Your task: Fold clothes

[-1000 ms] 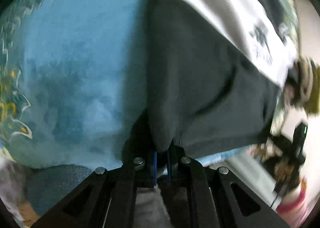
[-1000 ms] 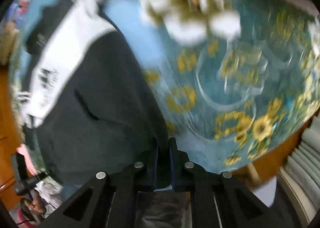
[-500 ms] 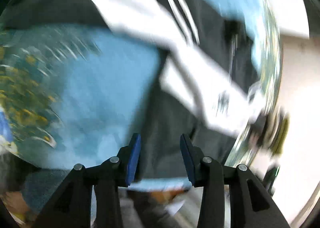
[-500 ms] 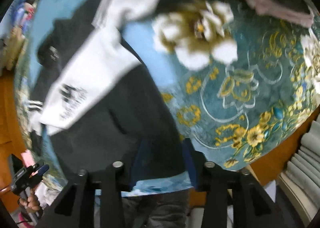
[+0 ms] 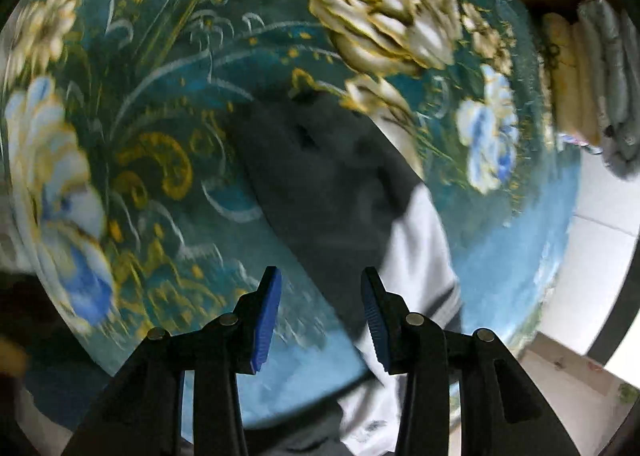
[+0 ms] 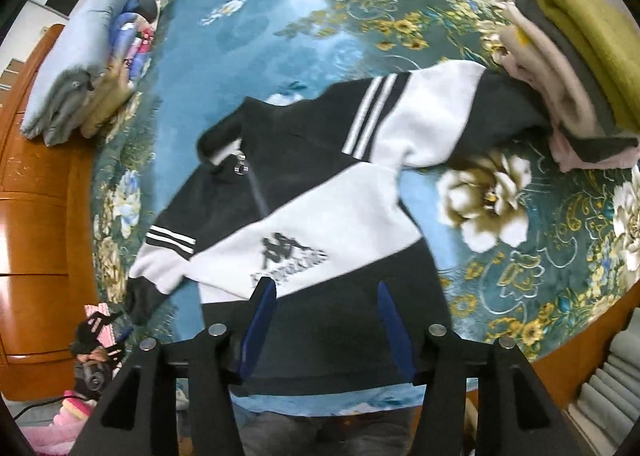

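A black and white zip jacket (image 6: pixel 320 215) lies spread flat, front up, on a teal floral blanket (image 6: pixel 520 264). My right gripper (image 6: pixel 325 288) hangs above the jacket's black hem; its jaws are opening and the blue pads (image 6: pixel 260 320) touch nothing. In the left wrist view a dark sleeve with a white band (image 5: pixel 320 183) lies across the blanket (image 5: pixel 160 95). My left gripper (image 5: pixel 320 276) hovers over that sleeve, open, and nothing is between its pads. That view is blurred.
A pile of folded olive, pink and grey clothes (image 6: pixel 560 55) sits at the blanket's far right, touching the jacket's sleeve. Folded bedding (image 6: pixel 80 67) is stacked at the far left, and also shows as rolled bedding (image 5: pixel 592 75). A wooden bed frame (image 6: pixel 36 215) borders the left side.
Both grippers were shut on the jacket's dark hem and have let go and opened. The right one has risen, showing the whole jacket. The left has swung sideways over the sleeve.
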